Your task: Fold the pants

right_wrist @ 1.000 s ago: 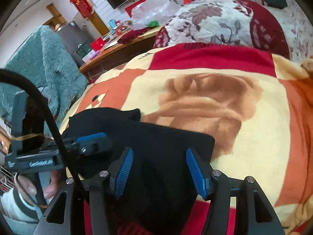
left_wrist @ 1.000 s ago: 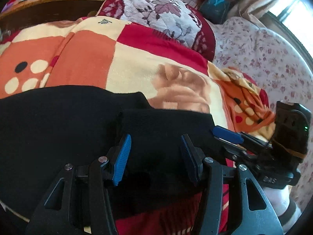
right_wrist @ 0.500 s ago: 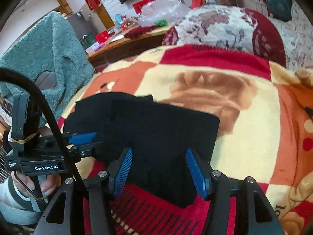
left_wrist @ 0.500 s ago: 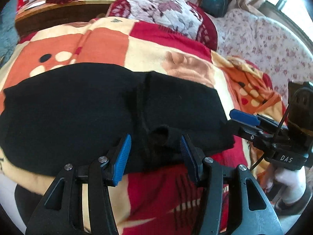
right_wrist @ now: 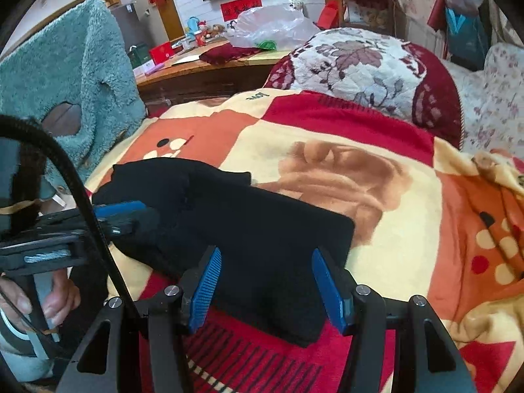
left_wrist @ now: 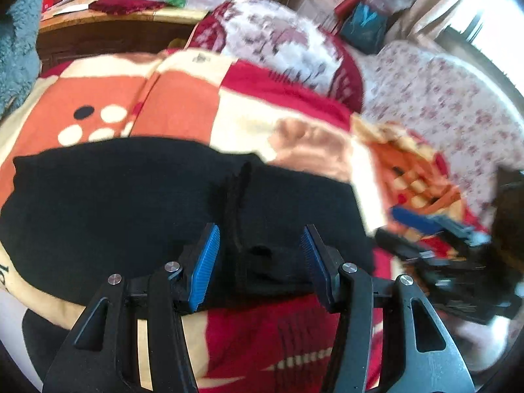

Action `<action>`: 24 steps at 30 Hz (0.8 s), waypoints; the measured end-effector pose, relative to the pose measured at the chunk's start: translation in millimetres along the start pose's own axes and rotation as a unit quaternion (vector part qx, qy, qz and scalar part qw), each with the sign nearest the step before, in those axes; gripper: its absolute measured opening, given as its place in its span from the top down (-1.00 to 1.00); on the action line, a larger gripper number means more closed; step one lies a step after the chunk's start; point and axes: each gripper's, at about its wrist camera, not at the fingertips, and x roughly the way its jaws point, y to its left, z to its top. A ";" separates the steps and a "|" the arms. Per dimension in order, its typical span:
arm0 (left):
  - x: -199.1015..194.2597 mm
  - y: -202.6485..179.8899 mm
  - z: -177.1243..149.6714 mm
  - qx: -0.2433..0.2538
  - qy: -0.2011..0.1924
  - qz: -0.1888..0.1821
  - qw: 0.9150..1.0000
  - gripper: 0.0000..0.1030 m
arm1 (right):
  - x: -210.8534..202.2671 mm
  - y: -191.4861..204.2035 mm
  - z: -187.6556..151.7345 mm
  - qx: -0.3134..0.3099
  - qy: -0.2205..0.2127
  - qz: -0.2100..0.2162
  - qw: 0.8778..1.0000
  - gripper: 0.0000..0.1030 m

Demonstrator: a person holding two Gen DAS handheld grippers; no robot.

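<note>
Black pants (left_wrist: 131, 213) lie folded in a flat, wide rectangle on the patterned blanket (left_wrist: 183, 104). A raised crease and a small bunch of cloth show near their front edge. My left gripper (left_wrist: 258, 239) hovers open above that front edge, its blue pads apart and holding nothing. My right gripper (right_wrist: 265, 262) is open too, above the right end of the pants (right_wrist: 245, 229), with only the lying cloth seen between its pads. Each view shows the other tool at its side: the right gripper (left_wrist: 422, 226) blurred, the left gripper (right_wrist: 124, 216) over the pants' left part.
A floral pillow (right_wrist: 360, 65) lies at the head of the blanket. A teal fleece (right_wrist: 65, 82) hangs at the left, and behind it stands a wooden table with a plastic bag (right_wrist: 271, 29). A flowered sheet (left_wrist: 442, 98) lies to the right. A hand (right_wrist: 55, 298) grips the left tool.
Both grippers have drawn back and risen from the pants, staying open. More of the folded pants and the red blanket edge now shows in both views.
</note>
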 end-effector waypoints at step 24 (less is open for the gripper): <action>-81.8 61.2 -24.6 -0.069 -0.076 0.026 0.994 -0.01 | -12.3 43.9 11.4 -0.099 -0.026 -0.072 0.992 -0.09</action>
